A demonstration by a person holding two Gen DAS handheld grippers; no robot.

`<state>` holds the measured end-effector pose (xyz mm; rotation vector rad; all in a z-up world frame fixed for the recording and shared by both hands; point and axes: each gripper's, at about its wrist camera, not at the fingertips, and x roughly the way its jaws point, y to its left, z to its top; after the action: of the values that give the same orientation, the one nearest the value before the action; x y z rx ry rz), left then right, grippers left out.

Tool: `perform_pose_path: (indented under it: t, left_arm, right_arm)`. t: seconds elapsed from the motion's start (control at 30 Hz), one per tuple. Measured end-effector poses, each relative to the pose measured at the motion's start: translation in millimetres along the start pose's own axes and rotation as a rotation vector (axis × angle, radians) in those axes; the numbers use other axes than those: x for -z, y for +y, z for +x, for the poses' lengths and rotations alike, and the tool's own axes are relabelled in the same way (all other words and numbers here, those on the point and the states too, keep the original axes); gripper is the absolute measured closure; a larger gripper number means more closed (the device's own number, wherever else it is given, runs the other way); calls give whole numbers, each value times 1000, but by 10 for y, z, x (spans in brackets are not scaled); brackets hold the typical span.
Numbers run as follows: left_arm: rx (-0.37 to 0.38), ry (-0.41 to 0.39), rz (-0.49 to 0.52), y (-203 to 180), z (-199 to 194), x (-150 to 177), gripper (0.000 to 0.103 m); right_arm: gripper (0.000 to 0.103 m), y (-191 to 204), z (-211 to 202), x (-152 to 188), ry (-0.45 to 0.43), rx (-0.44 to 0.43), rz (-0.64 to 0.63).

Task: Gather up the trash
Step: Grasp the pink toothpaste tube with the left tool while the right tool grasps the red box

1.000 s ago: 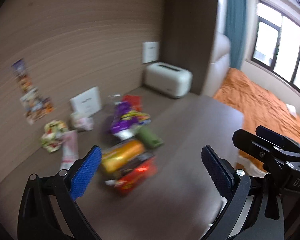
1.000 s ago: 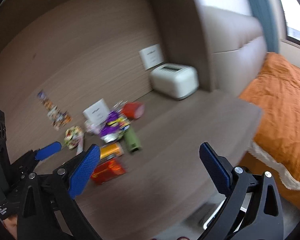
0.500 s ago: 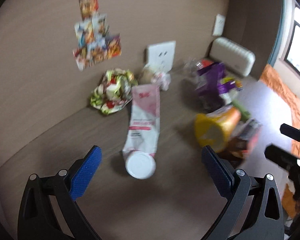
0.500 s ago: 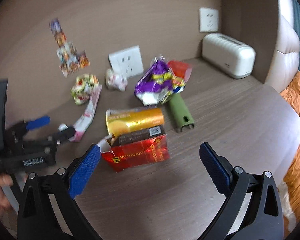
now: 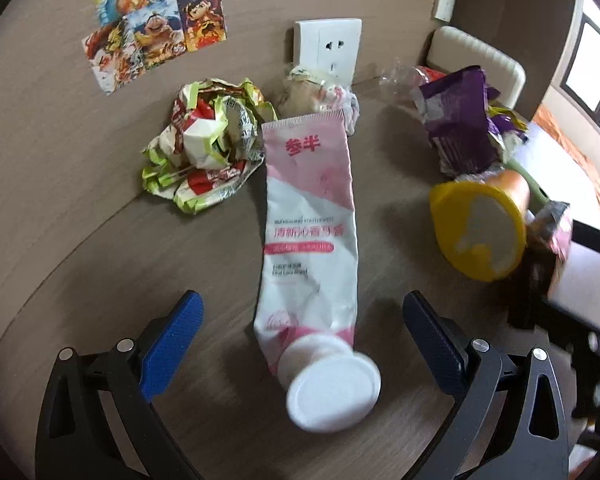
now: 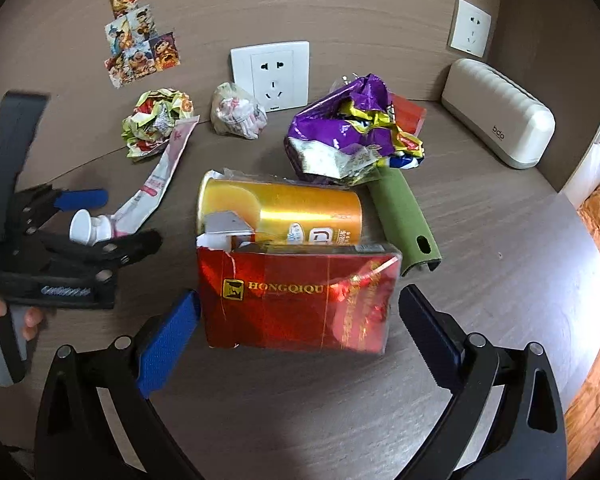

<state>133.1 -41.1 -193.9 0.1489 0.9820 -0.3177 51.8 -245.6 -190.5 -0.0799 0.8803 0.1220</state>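
Trash: tube (image 5: pixel 312 240) btwn wide-open, empty L claw (image 5: pixel 300 332); red box (image 6: pixel 300 300) btwn wide-open, empty R claw (image 6: pixel 300 312).

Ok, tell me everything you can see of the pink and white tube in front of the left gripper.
The tube is soft, squeezed-flat plastic, pink and white with red Chinese print, and its round white cap is on. It lies flat on the brown table, cap toward the open left gripper, crimped end by the crumpled wrapper. Nothing grips it.
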Motion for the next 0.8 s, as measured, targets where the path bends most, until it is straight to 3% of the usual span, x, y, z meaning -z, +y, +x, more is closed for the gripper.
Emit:
perform_pose_path:
  t: [0.1,0.2,0.23,0.27,0.4,0.5,0.8]
  left_arm:
    - [16,-20,3,35,-96,102,15]
    - [13,-45,-6,56,-171,180,32]
    - [26,-61,-21,70,-198,198,39]
    - [30,-75,-29,80,-217,221,54]
    - [42,-113,-58,72,-236,254,56]
    - [63,-123,-86,111,-291,303,56]
    - [80,-174,-29,-13,-676,92,56]
  right_arm:
    - [4,-47,23,-10,-4,-17,27]
    - [4,-70,38,-17,-10,-18,33]
    - [4,-69,39,-17,-14,-15,32]
    - [4,-68,42,-13,-16,-16,31]
    - [14,-52,55,6,-33,-19,24]
    - [16,-43,44,3,-48,-25,23]
    - [16,-76,-335,-89,-131,-32,38]
